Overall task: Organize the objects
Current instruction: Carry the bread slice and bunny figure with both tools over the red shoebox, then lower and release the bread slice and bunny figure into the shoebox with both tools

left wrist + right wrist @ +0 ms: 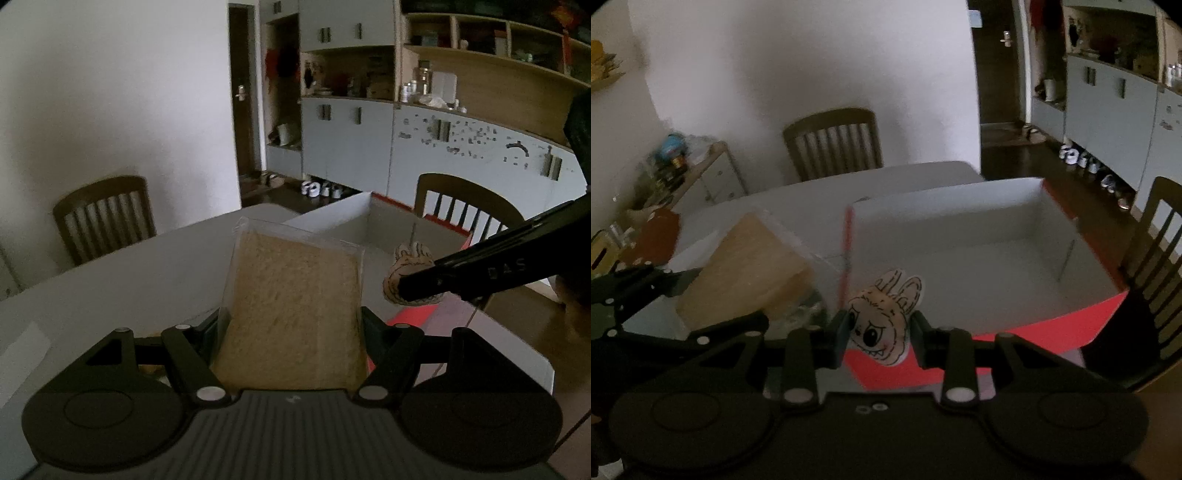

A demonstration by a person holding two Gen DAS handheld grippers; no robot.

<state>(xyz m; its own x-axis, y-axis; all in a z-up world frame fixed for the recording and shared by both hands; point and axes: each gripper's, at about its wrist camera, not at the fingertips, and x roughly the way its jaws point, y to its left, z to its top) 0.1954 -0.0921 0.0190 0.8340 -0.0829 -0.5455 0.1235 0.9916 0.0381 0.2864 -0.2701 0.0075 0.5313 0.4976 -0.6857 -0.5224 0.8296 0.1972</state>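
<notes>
A slice of bread in a clear bag (295, 310) stands up between the jaws of my left gripper (291, 325), which is shut on it above the white table (110, 288). From the right wrist view the same bagged bread (746, 266) shows at the left. My right gripper (881, 328) is shut on a small rabbit-faced cartoon toy (882, 321), lifted in front of the open white box with red outer walls (960, 236). In the left wrist view that toy (408, 266) and the right gripper (424, 288) hang before the box (340, 221).
Wooden chairs stand at the table's far side (834, 144) and right side (465, 206). Grey cabinets and open shelves (443, 140) line the back wall. A cluttered low unit (683, 173) sits at the left. Shoes lie on the dark floor (1082, 158).
</notes>
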